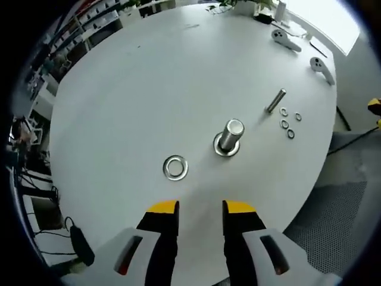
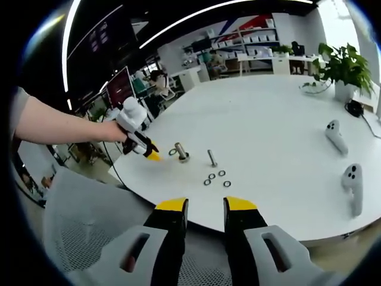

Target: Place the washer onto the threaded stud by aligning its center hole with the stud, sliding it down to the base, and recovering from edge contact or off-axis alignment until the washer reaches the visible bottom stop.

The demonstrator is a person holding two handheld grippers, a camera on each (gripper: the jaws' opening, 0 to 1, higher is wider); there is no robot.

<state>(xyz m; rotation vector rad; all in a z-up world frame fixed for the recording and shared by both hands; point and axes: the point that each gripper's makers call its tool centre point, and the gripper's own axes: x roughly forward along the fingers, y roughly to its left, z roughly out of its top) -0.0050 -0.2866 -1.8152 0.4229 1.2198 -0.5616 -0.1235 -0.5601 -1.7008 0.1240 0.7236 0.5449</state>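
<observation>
In the left gripper view, I saw my left gripper point(image 1: 200, 207) with its yellow-tipped fingers point(image 1: 163, 208) apart and nothing between them. Just ahead of the fingers the washer point(image 1: 175, 167) lay flat on the white tabletop point(image 1: 149, 89), with free surface all around it. A little beyond it and to the right stood the threaded stud point(image 1: 229, 137), upright on its round base, apart from the washer. Farther out lay a loose bolt point(image 1: 275, 100) on its side and beside it four small rings point(image 1: 289, 123). Two white controllers point(image 1: 303, 52) rested near the far edge of the tabletop. The near edge curved close under the fingers, and beyond it was grey floor.

In the right gripper view, my right gripper point(image 2: 206, 205) was also open and empty, held off the tabletop, outside its near edge. There the left gripper point(image 2: 139, 139) hovered beside the stud, held by a hand point(image 2: 110, 130).
</observation>
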